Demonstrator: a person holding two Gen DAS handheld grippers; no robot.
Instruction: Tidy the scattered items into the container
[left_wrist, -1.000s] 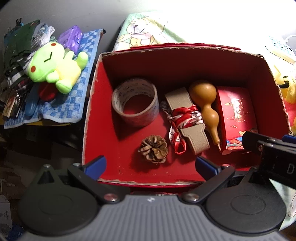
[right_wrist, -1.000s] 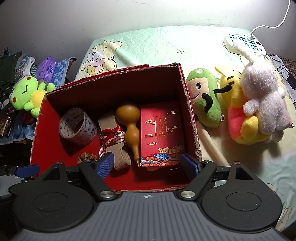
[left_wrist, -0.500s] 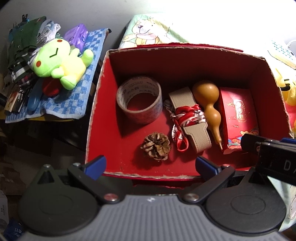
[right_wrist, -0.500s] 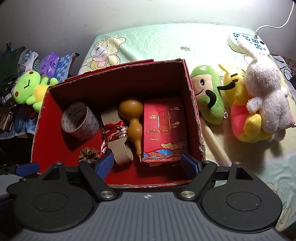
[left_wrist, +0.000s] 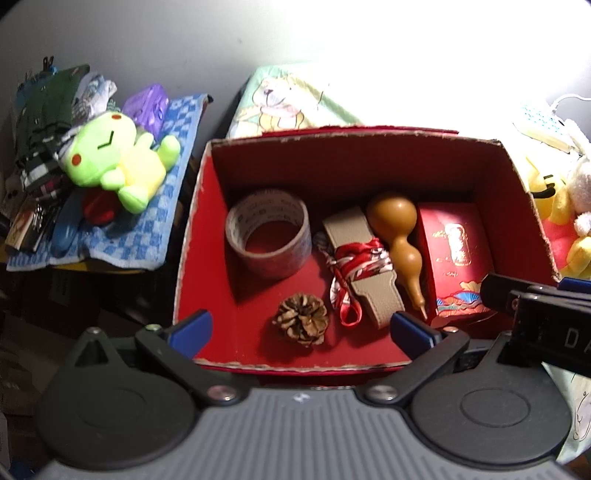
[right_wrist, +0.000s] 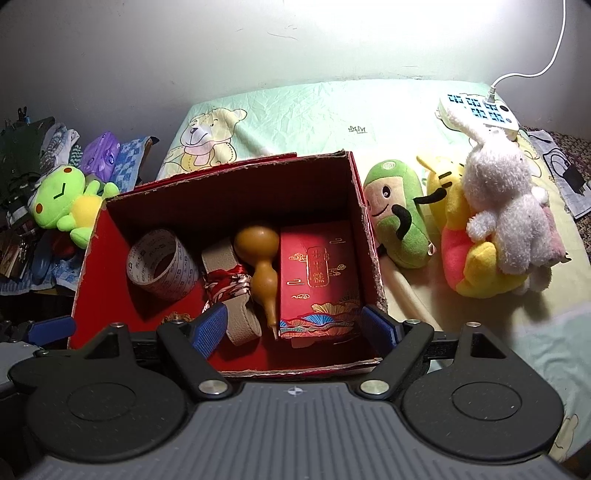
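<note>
Both your left tongs (left_wrist: 301, 326) and right tongs (right_wrist: 293, 326) are spread wide and grasp nothing, poised above the near edge of the red cardboard box (right_wrist: 364, 221). Inside the box lie a tape roll (left_wrist: 267, 232), a pine cone (left_wrist: 302, 323), a beige strap (left_wrist: 364, 266) tied with red ribbon, a gourd (left_wrist: 400, 240) and a red gift box (right_wrist: 319, 273). Plush toys (right_wrist: 491, 225) rest on the bedsheet (right_wrist: 314, 114) just beside the box's right wall; a green frog plush (left_wrist: 114, 155) lies well left.
</note>
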